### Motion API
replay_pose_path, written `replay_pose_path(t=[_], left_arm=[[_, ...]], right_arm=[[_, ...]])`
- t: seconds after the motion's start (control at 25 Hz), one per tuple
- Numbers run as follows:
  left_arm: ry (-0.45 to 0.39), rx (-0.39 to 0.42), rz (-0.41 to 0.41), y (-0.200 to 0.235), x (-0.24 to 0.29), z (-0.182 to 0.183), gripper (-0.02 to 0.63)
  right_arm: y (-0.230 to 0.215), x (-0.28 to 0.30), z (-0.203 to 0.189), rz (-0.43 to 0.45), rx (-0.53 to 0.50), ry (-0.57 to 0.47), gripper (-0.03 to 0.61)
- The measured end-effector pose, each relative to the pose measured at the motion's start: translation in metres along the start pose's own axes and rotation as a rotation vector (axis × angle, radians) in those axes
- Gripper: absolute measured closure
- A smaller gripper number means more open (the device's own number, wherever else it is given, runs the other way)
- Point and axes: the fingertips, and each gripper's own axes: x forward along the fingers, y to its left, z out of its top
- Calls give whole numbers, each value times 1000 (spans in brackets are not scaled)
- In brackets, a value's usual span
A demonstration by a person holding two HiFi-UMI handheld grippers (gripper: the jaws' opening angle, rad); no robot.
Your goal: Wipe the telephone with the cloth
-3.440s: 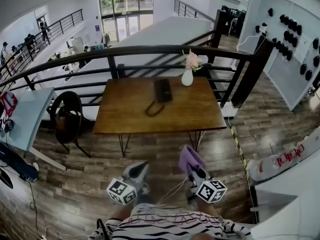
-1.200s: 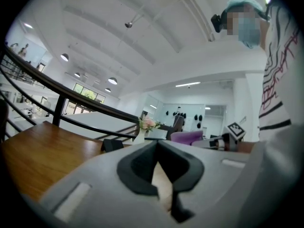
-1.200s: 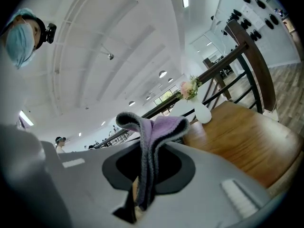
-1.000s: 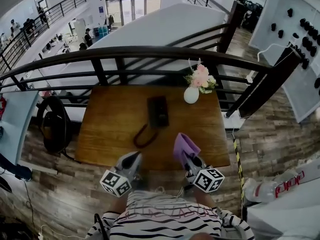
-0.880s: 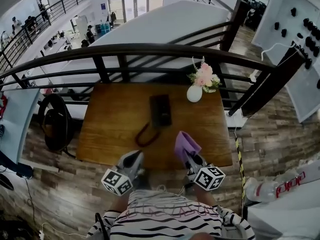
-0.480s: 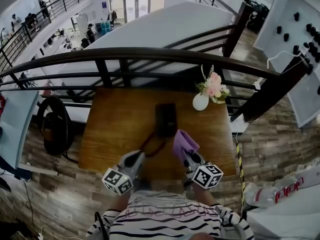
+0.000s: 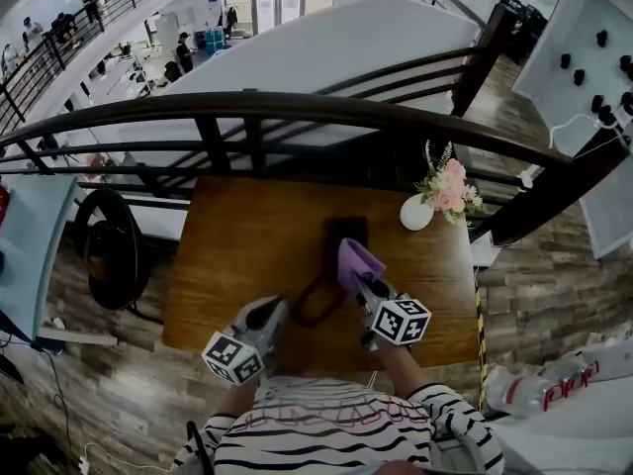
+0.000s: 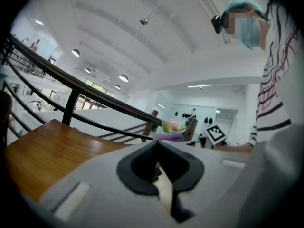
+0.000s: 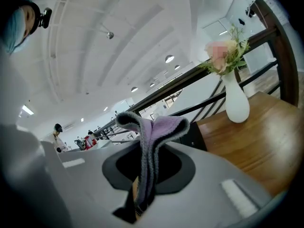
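While the right tool (image 7: 360,277) hangs over the near half of the bench (image 7: 237,255), its jaws are clenched on a purple cloth (image 7: 354,255). The right gripper view bears this out: the cloth (image 9: 154,127) is pinched in the slit between the jaws, and its upper fold flops over past the tips.

The telephone (image 7: 344,230), black, lies flat near the middle of the bench, toward the far side. In the head view the cloth overlaps its near end; contact between the two cannot be established. In the right gripper view the telephone (image 9: 192,134) shows as a dark block just behind the cloth. Its cord (image 7: 315,305) runs in a dark loop toward the near edge, between the two tools.

The left tool (image 7: 265,312) sits at the near edge of the bench, left of the cord loop. Its jaws are pressed together with nothing between them (image 8: 157,144).

A white vase (image 7: 416,212) with pink flowers stands at the far right of the bench, apart from the telephone. A dark railing (image 7: 297,107) runs behind the bench.
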Motion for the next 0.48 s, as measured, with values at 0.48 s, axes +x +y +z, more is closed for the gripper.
replay_pose_path(t=[0.48], left_arm=[[-10,-32,116,59,-8,7,614]], right_arm=[[-23,127,-15,36,15,195,541]])
